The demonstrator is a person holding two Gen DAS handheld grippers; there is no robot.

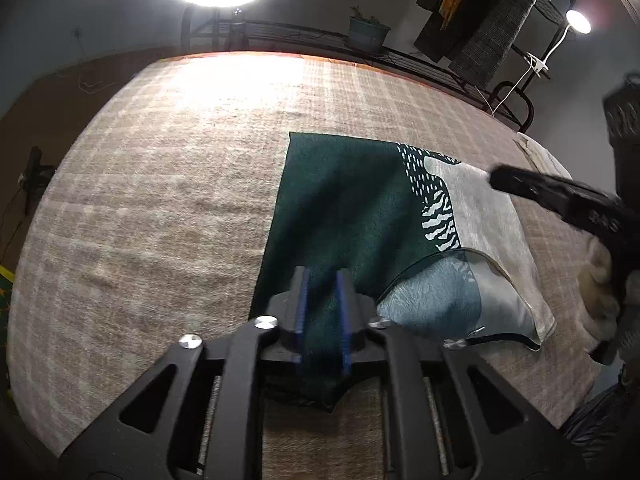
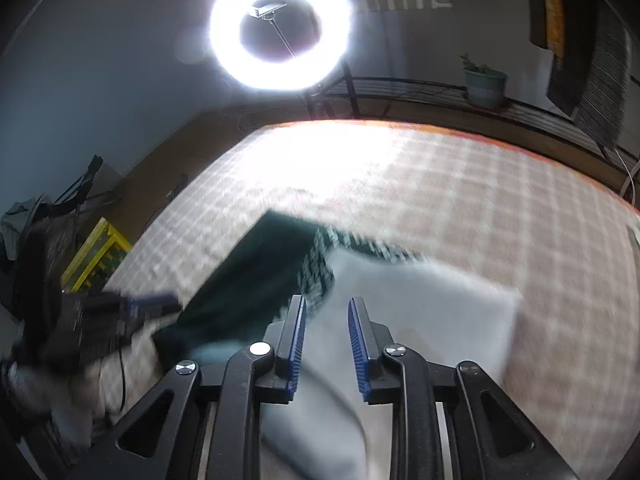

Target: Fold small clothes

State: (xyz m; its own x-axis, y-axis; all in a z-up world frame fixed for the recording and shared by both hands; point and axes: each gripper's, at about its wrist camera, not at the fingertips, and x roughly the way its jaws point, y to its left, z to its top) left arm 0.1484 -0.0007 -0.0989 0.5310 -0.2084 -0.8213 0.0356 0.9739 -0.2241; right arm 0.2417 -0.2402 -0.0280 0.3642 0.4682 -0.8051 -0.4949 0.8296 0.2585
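Note:
A small cloth (image 1: 344, 216), dark green with a grey part and white markings, lies on the checked beige blanket (image 1: 160, 200). Its near right corner is folded up, showing a blue-grey underside (image 1: 436, 300). My left gripper (image 1: 323, 276) is shut on the cloth's near green edge. My right gripper (image 2: 326, 304) is open and empty, hovering just above the grey part (image 2: 420, 312); in the left wrist view it reaches in from the right (image 1: 560, 196). The right wrist view is blurred by motion.
The blanket covers a bed. A ring light (image 2: 280, 28) stands behind it, with a metal rail and a potted plant (image 1: 368, 32) beyond. Hanging clothes (image 1: 480, 20) and a lamp (image 1: 578, 22) are at the back right. A yellow frame (image 2: 96, 256) is at the left.

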